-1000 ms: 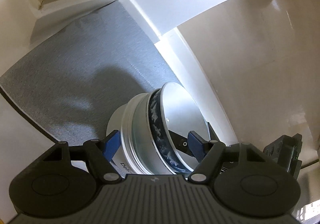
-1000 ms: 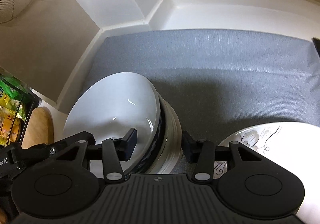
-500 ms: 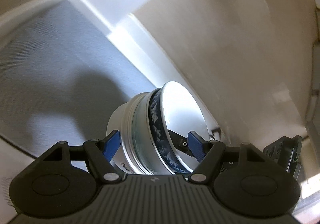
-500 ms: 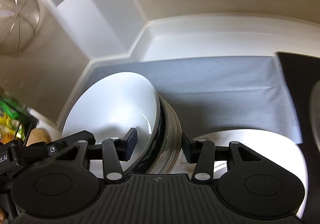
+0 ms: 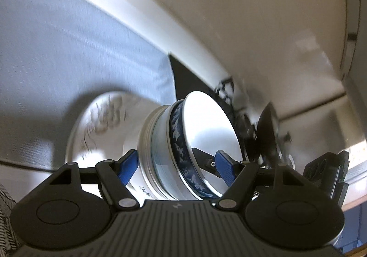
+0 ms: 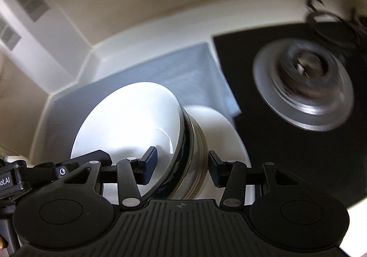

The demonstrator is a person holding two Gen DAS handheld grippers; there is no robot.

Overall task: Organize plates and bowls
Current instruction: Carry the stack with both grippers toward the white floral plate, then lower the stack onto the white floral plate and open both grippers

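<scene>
A stack of nested bowls (image 5: 183, 149), white with a dark blue patterned band, is held on its side between both grippers. My left gripper (image 5: 176, 165) is shut on the stack, one blue pad on the base and one inside the rim. My right gripper (image 6: 181, 166) is shut on the same stack (image 6: 137, 128) from the other side. A white flower-patterned plate (image 5: 101, 123) lies on the grey mat behind the stack; it also shows in the right wrist view (image 6: 220, 128).
A grey mat (image 5: 68, 50) covers the white counter (image 6: 146, 43). A black stove top (image 6: 286, 142) with a metal burner (image 6: 305, 87) lies to the right of the mat. Beige walls close in behind.
Both grippers have carried the bowl stack to the right, away from the corner, over the plate and toward the stove. Their hold on the stack is unchanged.
</scene>
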